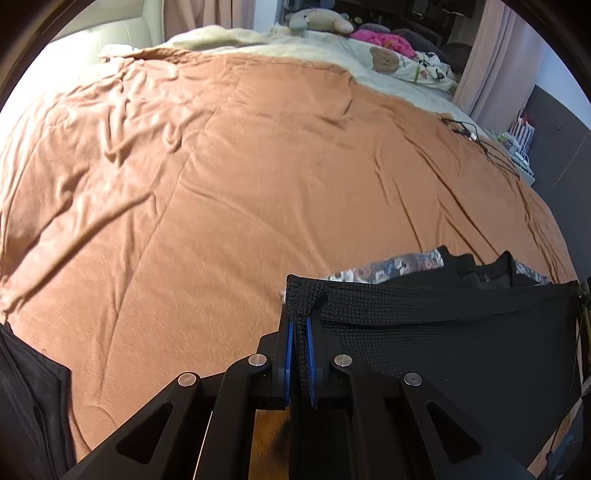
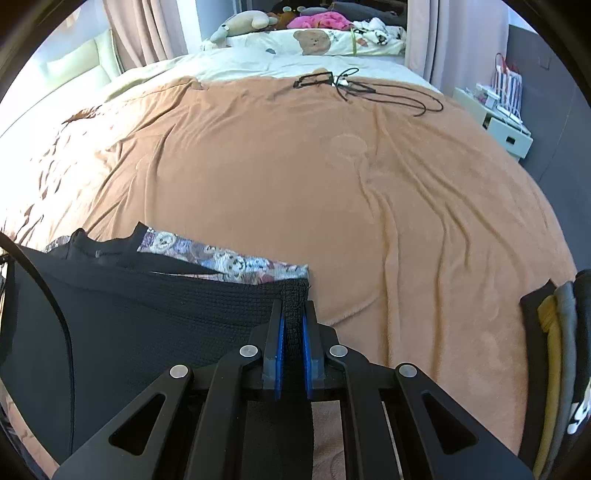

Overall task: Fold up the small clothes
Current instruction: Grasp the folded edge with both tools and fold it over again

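The black knit garment looks light, soft and floppy, so it will likely sag between any two holds and is best taken by its corners, stretched along one edge, as it is here just above the orange blanket, in front of a bear-print cloth. The left gripper is clamped tight on one corner, the knit bunched between its blue pads. The right gripper pinches the other corner just as firmly.

A home bedroom: wide bed, curtains, plush toys.
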Available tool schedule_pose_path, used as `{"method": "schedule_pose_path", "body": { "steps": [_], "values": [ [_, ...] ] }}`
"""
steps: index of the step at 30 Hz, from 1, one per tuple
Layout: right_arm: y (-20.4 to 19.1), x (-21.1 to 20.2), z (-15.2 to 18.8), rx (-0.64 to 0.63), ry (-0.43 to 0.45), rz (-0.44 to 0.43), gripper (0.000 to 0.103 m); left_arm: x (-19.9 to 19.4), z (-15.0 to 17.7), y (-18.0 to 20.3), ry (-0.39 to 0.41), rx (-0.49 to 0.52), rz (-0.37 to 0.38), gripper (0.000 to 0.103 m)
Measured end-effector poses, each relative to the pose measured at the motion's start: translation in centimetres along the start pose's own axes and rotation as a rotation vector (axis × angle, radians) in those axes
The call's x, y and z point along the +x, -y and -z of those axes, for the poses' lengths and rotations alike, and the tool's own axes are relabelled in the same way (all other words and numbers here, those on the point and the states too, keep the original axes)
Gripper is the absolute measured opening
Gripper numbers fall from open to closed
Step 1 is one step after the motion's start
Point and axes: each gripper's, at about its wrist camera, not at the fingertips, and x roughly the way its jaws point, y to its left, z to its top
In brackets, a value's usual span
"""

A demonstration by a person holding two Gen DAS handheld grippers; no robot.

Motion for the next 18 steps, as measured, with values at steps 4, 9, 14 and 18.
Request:
{"method": "schedule_pose_path", "body": {
  "steps": [4,9,14,18],
  "values": [
    [0.1,0.4,-1.1,0.006,0.003,0.000,0.005,0.2,-0.9,-0.2,0.008,-0.016,-0.007,0.007],
    [0.2,2.0,-2.9,0.005,-0.010,0.001,0.005,1.6,-2.3,-0.2,0.001,-0.019,-0.030,0.007],
    [0.1,5.1,-4.4,0.002,-0.046,0.023,0.004,4.0,-3.5,-0.2,-0.027,-0.015,-0.058,0.007],
    [0.1,7.2,-5.3,-0.001,-0.067,0.038,0.004,5.7,-4.3,-0.4,-0.051,-0.020,-0.078,0.006]
  ]
}}
